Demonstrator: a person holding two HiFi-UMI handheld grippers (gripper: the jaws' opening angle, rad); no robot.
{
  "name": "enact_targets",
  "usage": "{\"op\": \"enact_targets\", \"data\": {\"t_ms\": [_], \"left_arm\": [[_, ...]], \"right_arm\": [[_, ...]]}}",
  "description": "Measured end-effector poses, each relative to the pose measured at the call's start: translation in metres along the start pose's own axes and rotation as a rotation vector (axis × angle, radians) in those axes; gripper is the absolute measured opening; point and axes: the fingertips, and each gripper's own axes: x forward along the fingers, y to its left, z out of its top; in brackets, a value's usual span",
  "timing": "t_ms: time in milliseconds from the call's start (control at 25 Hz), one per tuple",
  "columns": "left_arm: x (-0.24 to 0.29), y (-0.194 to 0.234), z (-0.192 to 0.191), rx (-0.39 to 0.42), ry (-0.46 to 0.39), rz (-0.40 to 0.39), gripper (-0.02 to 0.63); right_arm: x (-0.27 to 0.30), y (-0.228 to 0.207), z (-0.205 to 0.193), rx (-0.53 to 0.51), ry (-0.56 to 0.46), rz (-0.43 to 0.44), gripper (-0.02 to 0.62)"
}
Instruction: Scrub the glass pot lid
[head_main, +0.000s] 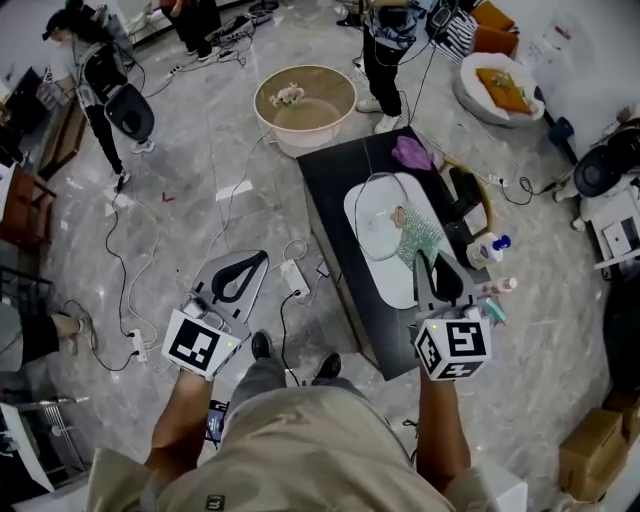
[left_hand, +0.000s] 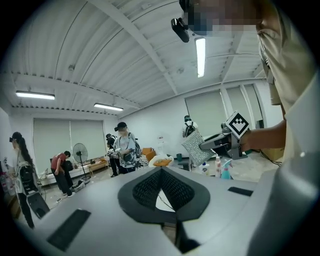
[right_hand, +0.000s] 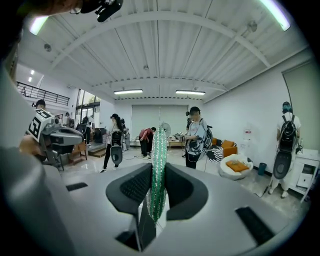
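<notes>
The glass pot lid lies flat on a white tray on the black table in the head view, its knob near the middle. My right gripper is shut on a green mesh scrub pad, which hangs over the lid's right edge. In the right gripper view the scrub pad stands on edge between the closed jaws. My left gripper is held over the floor left of the table, shut with nothing in it; its pads meet at the tip.
A purple cloth lies at the table's far end. Bottles and a spray bottle stand along its right side. A round basin sits on the floor beyond. A power strip and cables lie left of the table. Several people stand around.
</notes>
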Motion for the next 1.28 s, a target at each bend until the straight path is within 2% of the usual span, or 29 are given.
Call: {"op": "enact_targets", "data": {"t_ms": [160,360,600,760,1000,1200,1280], "left_arm": [[0.027,0.007,0.004,0.017,-0.01,-0.078,0.014],[0.061,0.037,0.013,0.037,-0.074,-0.196,0.014],[0.079,0.091,0.03,0.041,-0.122,-0.323,0.014],[0.085,0.129,0.027,0.043,-0.146,-0.387,0.014],[0.091,0.163,0.022,0.019,-0.188,-0.469,0.014],[0.097,0.18,0.021,0.015,-0.268,-0.491,0.014],[0.099,0.182,0.013,0.0,-0.237,-0.493,0.014]], "right_arm": [[0.0,-0.014,-0.004,0.019,0.011,-0.075,0.08],[0.004,-0.016,0.004,0.028,0.025,-0.202,0.08],[0.013,0.004,0.022,0.034,0.042,-0.354,0.078],[0.031,0.028,0.034,0.037,0.042,-0.431,0.08],[0.046,0.059,0.036,0.028,0.087,-0.506,0.08],[0.058,0.065,0.018,0.036,0.153,-0.534,0.08],[0.064,0.063,0.01,0.042,0.175,-0.537,0.08]]}}
